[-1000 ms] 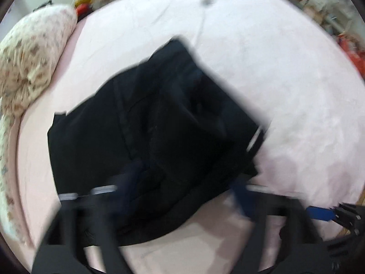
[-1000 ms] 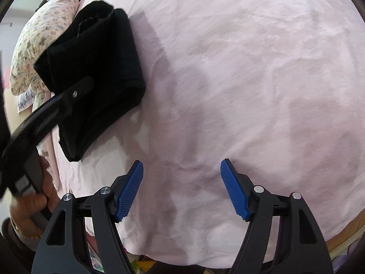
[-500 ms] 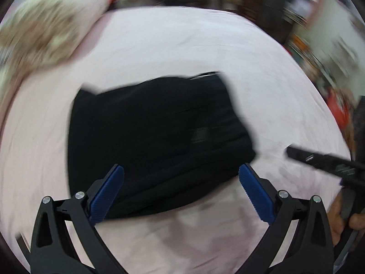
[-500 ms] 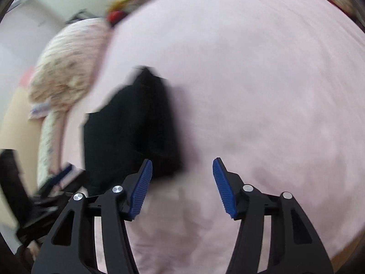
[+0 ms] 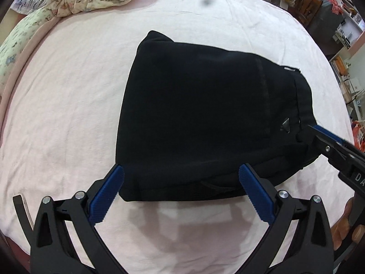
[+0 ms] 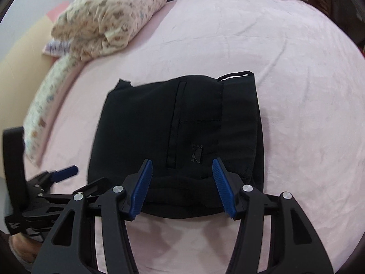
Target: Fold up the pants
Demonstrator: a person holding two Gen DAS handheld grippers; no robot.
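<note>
1. While the pants (image 5: 205, 118) were lying askew a second ago, they are now sitting square on the pink bed (image 5: 68, 91) as a compact folded bundle, waistband and pocket facing up.
2. Both hands are now facing the bundle's near edge, where a second ago the right one was looking at bare sheet beside it.
3. The left tool (image 5: 181, 196) is standing at its widest, wider than a second ago, pads flanking the near fold and gripping nothing.
4. The right tool (image 6: 182, 187) is standing at a middling gap, narrower than a second ago, pads over the near edge by the pocket; no cloth is being pinched.
5. A floral quilt (image 6: 107, 20) is lying bunched at the head of the bed, well apart from the pants.
6. Judging by the tidy shape, the folding is looking nearly done; at most one last fold or a squaring-up seems to be remaining.
</note>
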